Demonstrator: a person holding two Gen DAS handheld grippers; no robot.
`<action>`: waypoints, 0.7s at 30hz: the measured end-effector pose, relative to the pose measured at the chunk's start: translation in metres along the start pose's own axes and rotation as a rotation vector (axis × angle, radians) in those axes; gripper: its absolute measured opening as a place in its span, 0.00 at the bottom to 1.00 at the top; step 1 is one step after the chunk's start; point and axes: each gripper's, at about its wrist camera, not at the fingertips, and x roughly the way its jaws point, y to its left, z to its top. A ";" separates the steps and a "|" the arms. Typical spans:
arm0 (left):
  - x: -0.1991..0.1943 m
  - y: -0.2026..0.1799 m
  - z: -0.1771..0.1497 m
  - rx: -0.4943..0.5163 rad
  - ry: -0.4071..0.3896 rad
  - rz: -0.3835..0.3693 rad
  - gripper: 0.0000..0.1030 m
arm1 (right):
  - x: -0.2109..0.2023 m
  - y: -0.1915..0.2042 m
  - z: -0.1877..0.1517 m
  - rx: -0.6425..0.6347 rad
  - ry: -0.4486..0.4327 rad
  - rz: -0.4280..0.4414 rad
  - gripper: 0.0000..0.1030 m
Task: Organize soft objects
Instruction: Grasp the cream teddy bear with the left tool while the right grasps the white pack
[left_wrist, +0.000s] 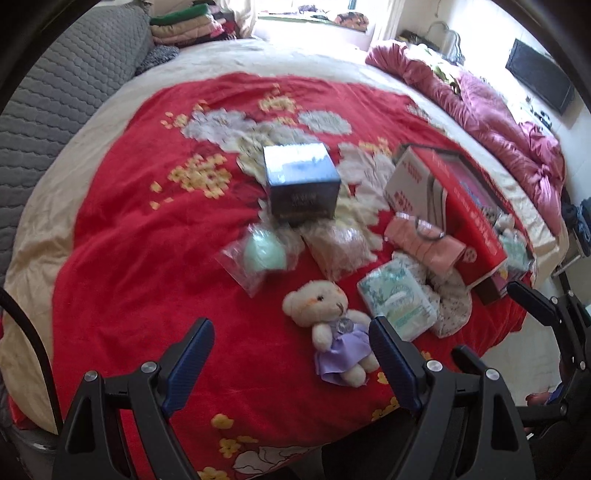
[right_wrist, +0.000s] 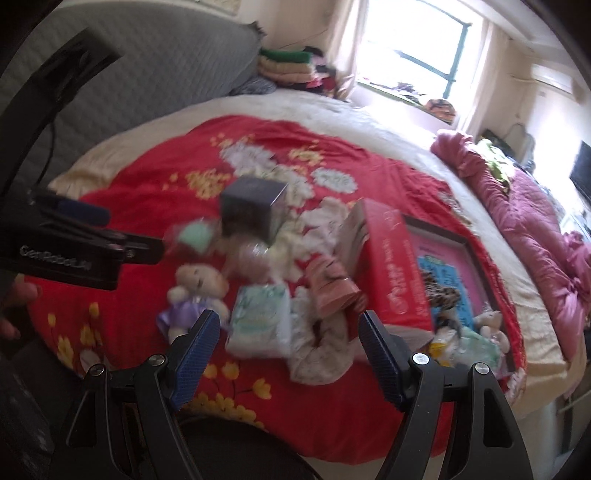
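Observation:
A cream teddy bear in a purple dress (left_wrist: 332, 332) lies on the red blanket (left_wrist: 147, 258). Beside it are a tissue pack (left_wrist: 397, 302), a floral cloth (left_wrist: 452, 310), a pink folded cloth (left_wrist: 424, 240), a bagged green ball (left_wrist: 264, 253) and a bagged beige item (left_wrist: 338, 247). An open red box (left_wrist: 469, 221) holds more soft things. My left gripper (left_wrist: 291, 332) is open, just short of the bear. My right gripper (right_wrist: 286, 325) is open above the tissue pack (right_wrist: 260, 321), with the bear (right_wrist: 195, 295) to its left and the red box (right_wrist: 399, 266) to its right.
A dark blue box (left_wrist: 301, 181) stands behind the bags. A crumpled pink duvet (left_wrist: 498, 125) lies along the right side of the bed. Folded clothes (left_wrist: 184, 26) are stacked near a grey headboard (left_wrist: 66, 92). The left gripper's body (right_wrist: 66, 243) shows in the right view.

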 end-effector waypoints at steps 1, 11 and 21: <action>0.006 -0.001 -0.001 0.001 0.010 0.002 0.83 | 0.004 0.002 -0.002 -0.010 0.009 0.002 0.76; 0.057 0.000 0.000 -0.050 0.077 -0.047 0.83 | 0.041 0.014 -0.015 -0.080 0.089 0.019 0.76; 0.091 0.004 0.005 -0.060 0.113 -0.037 0.90 | 0.068 0.019 -0.017 -0.122 0.139 0.001 0.76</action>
